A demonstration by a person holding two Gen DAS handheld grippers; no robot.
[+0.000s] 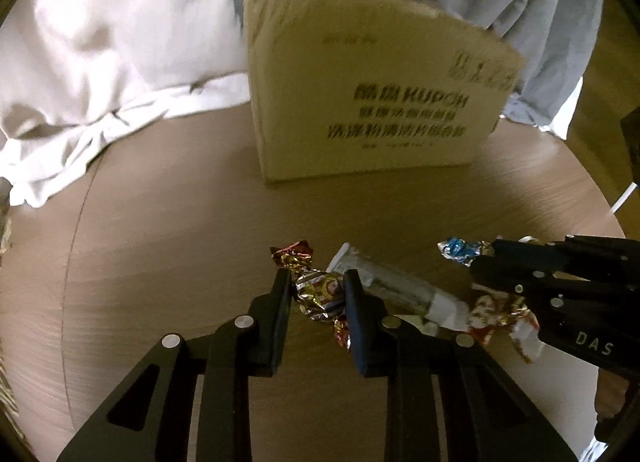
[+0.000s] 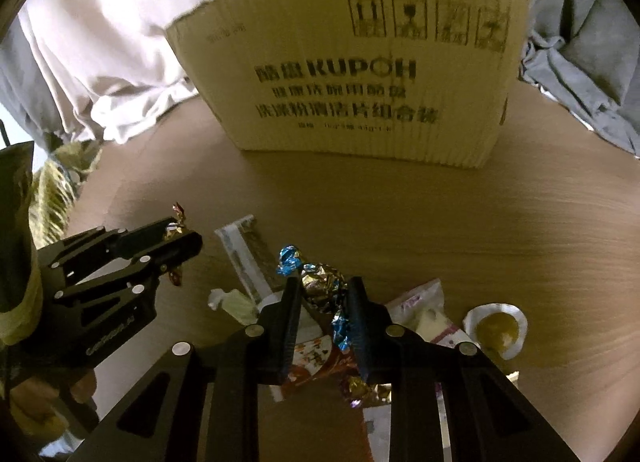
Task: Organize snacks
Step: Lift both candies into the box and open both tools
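My left gripper [image 1: 317,276] is shut on a red-and-gold foil candy [image 1: 318,289], held just above the round wooden table [image 1: 168,262]. My right gripper [image 2: 323,282] is shut on a blue-and-gold foil candy [image 2: 322,282]; it shows in the left wrist view [image 1: 464,252] at the right. A cardboard box [image 1: 360,102] printed KUPOH stands at the table's far side, also in the right wrist view [image 2: 360,74]. A long white wrapped bar [image 1: 400,288] lies between the grippers. The left gripper shows in the right wrist view [image 2: 180,238].
More snacks lie under the right gripper: a clear packet [image 2: 424,314], a round jelly cup [image 2: 496,328], a printed wrapper [image 2: 316,358] and a red-white wrapper [image 1: 500,318]. White cloth [image 1: 100,62] and grey cloth [image 2: 592,42] border the table behind the box.
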